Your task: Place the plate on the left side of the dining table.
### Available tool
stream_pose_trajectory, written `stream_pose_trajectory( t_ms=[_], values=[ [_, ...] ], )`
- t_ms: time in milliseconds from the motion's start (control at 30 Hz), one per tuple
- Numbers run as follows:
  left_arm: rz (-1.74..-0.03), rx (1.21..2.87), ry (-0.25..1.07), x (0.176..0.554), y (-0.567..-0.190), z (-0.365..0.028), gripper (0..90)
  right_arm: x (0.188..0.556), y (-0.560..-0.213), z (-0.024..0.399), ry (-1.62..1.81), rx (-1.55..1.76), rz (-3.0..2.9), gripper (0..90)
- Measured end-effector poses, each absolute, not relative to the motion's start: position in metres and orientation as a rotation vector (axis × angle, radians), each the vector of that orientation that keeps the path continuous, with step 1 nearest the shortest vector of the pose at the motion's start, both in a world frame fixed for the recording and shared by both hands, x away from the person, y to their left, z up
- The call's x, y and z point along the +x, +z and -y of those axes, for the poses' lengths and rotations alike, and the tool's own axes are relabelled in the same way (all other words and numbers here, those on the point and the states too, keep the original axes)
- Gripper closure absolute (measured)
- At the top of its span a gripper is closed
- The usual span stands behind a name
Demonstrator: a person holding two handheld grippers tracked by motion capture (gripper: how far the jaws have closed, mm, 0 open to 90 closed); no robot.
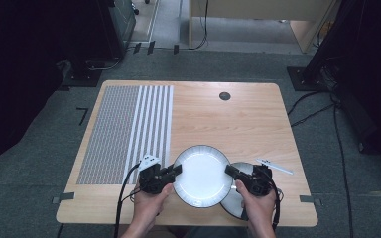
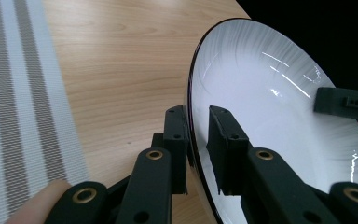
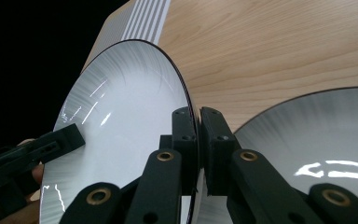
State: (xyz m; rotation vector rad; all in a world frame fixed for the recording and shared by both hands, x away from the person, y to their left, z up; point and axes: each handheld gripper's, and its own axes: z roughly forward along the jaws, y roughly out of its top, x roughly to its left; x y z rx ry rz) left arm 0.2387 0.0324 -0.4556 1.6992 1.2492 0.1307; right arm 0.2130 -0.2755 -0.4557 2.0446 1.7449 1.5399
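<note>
At the left of the high view a striped mat (image 1: 124,131) covers the wooden table's (image 1: 238,119) left part, reaching from the upper left toward the lower middle. Just right of the mat's lower corner, the left gripper (image 1: 177,170) is clamped on the left rim of a white plate (image 1: 202,174) with a dark edge; its own view shows one jaw on each face of that rim. The plate sits in the lower middle of the frame, held between both tools. At its right rim the right gripper (image 1: 229,170) pinches it too. Under that hand a second plate (image 1: 244,168) lies on the table, partly overlapped, and a small white utensil (image 1: 275,166) rests just right of it.
</note>
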Motion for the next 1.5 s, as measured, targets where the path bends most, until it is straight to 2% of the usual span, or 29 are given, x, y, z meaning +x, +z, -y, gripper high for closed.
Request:
stream_pose_trajectory(
  t_ms=[667,1500],
  values=[
    [-1.351,1.607,0.206,0.257,-0.448,-0.1,78.5,0.254,-0.448,0.204,1.551,2.002,-1.849,85.8],
    [-1.475,1.536,0.253,0.311,-0.458,-0.168,77.7,0.323,-0.455,0.126,1.522,1.985,-1.912,85.9]
  ],
)
